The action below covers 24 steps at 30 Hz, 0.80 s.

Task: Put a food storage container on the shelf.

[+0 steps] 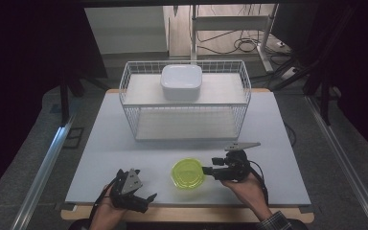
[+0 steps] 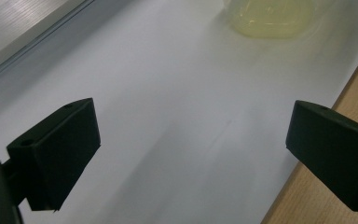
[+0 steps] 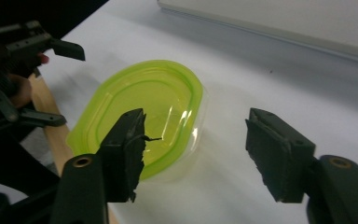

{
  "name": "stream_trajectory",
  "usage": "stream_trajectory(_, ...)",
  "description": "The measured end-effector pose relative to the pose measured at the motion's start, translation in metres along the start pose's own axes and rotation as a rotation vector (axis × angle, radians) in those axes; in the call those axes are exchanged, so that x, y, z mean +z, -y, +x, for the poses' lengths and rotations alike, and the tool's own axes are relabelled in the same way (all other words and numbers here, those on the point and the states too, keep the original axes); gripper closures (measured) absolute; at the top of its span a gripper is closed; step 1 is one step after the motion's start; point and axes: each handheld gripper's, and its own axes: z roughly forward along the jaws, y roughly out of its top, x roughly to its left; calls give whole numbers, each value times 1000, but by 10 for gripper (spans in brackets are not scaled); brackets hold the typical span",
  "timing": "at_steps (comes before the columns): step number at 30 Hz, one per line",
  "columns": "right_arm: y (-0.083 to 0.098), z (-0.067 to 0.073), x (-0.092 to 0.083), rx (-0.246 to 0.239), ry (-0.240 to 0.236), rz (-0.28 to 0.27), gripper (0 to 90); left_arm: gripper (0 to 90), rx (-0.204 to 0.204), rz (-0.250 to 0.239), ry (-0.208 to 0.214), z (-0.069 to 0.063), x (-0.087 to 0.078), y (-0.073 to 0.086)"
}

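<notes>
Near table (image 1: 124, 143) front edge: translucent lime oval container (image 1: 188, 174), upright, long axis front-to-back; right tongs (image 1: 207, 171) straddle rim, ungripped; left tongs (image 1: 146, 201) open.

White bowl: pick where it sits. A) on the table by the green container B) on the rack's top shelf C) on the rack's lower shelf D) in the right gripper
B: the white bowl rests upside down on the top shelf of the wire rack, far from the green container.
</notes>
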Motion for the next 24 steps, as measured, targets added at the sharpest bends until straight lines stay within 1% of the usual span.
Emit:
stream_trajectory(1,-1,-1,1,24,-7,8,427,28,0,0,0,0,0,0)
stream_trajectory(2,-1,-2,2,29,-13,8,444,27,3,3,0,0,0,0)
stream_trajectory(6,-3,-6,7,84,-39,27,515,27,6,4,1,0,0,0)
stream_trajectory(9,-4,-8,12,100,-56,42,559,27,7,5,1,0,1,0)
stream_trajectory(13,-6,-10,19,124,-63,59,599,27,11,7,3,-1,1,0)
stream_trajectory(16,-6,-15,24,179,-102,66,629,28,15,8,4,-1,1,0)
stream_trajectory(19,-5,-19,28,221,-128,76,660,27,19,10,2,-1,1,0)
stream_trajectory(22,-4,-21,31,244,-151,85,692,27,22,12,3,-2,2,0)
stream_trajectory(24,-5,-22,31,258,-160,90,740,27,24,13,4,-2,2,-1)
